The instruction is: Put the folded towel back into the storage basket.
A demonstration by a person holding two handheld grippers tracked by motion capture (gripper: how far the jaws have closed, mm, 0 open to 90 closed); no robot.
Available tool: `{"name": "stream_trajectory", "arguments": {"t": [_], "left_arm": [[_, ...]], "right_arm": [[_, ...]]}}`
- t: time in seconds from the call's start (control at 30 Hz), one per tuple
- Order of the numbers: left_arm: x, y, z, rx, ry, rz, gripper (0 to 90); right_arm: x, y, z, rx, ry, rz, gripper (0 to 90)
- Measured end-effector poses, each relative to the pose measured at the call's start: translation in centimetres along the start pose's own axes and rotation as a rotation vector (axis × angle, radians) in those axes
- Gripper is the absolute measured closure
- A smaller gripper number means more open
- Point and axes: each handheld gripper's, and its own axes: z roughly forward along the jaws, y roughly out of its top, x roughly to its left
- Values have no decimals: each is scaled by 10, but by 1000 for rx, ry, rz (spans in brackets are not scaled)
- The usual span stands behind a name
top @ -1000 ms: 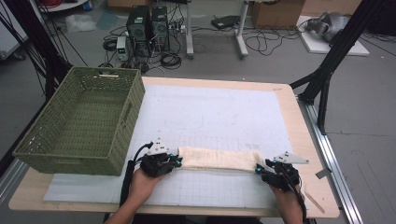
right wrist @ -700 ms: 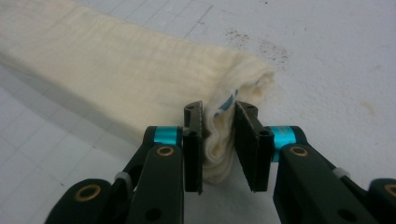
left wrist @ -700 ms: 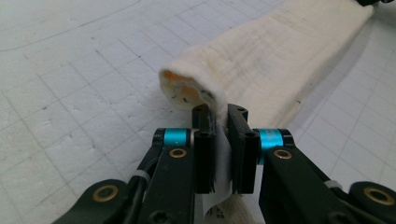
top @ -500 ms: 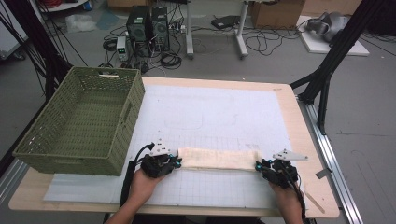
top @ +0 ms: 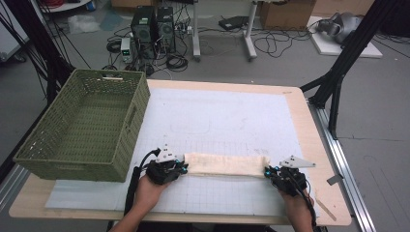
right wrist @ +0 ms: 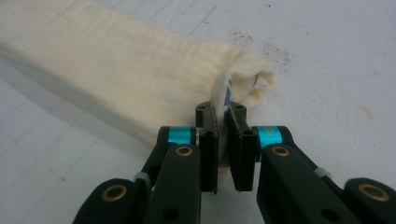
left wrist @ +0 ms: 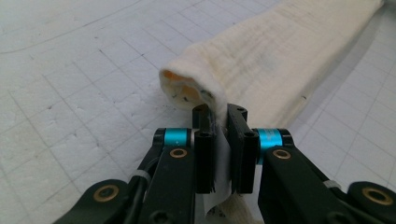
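In the high view, a cream folded towel (top: 225, 165) lies stretched as a long strip across the near part of the white gridded mat (top: 227, 116), with the left gripper (top: 183, 167) at its left end and the right gripper (top: 267, 172) at its right end; a green woven basket (top: 84, 123) stands at the table's left. In the left gripper view, the left gripper (left wrist: 220, 122) is clenched on the towel's (left wrist: 275, 56) end layers. In the right gripper view, the right gripper (right wrist: 221, 121) is likewise pinched on the towel's (right wrist: 116, 70) rolled end.
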Motion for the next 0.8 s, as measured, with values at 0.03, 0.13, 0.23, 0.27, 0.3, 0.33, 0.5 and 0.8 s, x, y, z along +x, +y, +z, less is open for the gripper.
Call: {"name": "stream_trajectory", "arguments": {"t": [0.03,0.13,0.23,0.27,0.3,0.33,0.5,0.8], "left_arm": [[0,0,0,0,0,0,819],[0,0,0,-1,1,2,820],[0,1,-1,-11,7,6,824],[0,2,-2,-20,10,6,824],[0,2,-3,-28,7,6,826],[-1,3,-5,-42,1,3,827],[-1,7,-11,-64,-17,3,829],[-2,10,-18,-109,-23,15,829]], "right_arm": [[0,0,0,0,-5,-6,836],[-1,0,0,-1,0,-3,836],[-1,0,-1,-1,-2,-8,836],[-1,1,-1,-3,-1,-9,837],[-1,1,-2,-5,-3,-6,838],[-2,1,-3,-10,1,-3,838],[-6,2,-8,-38,4,9,840],[-9,4,-17,-101,20,-31,839]]}}
